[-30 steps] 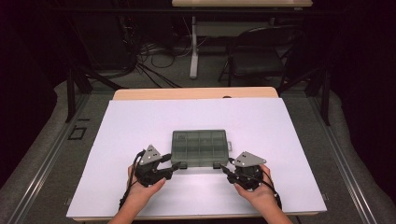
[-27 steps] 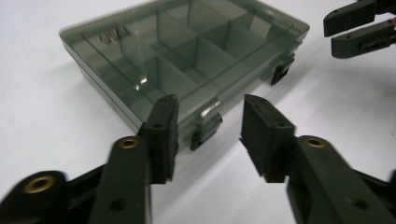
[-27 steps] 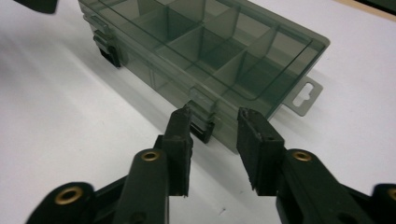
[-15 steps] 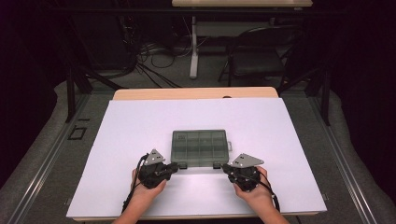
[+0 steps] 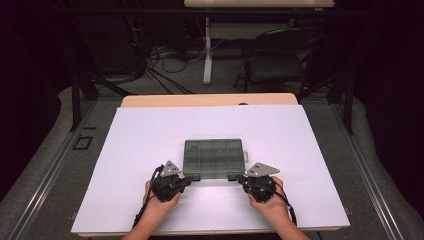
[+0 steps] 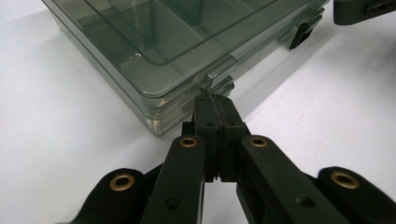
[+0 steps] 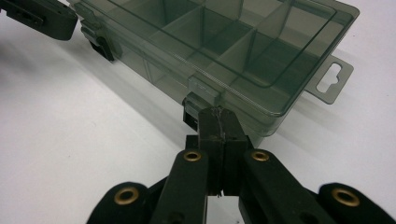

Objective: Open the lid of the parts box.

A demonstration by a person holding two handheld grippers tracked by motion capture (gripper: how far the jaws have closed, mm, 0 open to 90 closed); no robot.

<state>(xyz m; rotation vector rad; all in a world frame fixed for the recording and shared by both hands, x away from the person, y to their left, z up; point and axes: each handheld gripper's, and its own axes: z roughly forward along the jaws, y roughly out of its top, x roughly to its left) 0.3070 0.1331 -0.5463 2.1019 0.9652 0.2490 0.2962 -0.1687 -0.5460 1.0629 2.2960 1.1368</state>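
A smoky clear compartment box lies closed on the white table, its lid down over empty dividers. My left gripper is shut, and its tips touch the box's front left latch. My right gripper is also shut, with its tips against the front right latch. Nothing is held between either pair of jaws. Each gripper view also shows the other latch and the other gripper's tip.
The white tabletop spreads wide around the box. A hang tab sticks out of the box's right end. Beyond the table's far edge stand a chair and cables on the floor.
Both grippers have shifted only slightly, drawing a little inward along the box's front edge toward its latches. The box has not moved.
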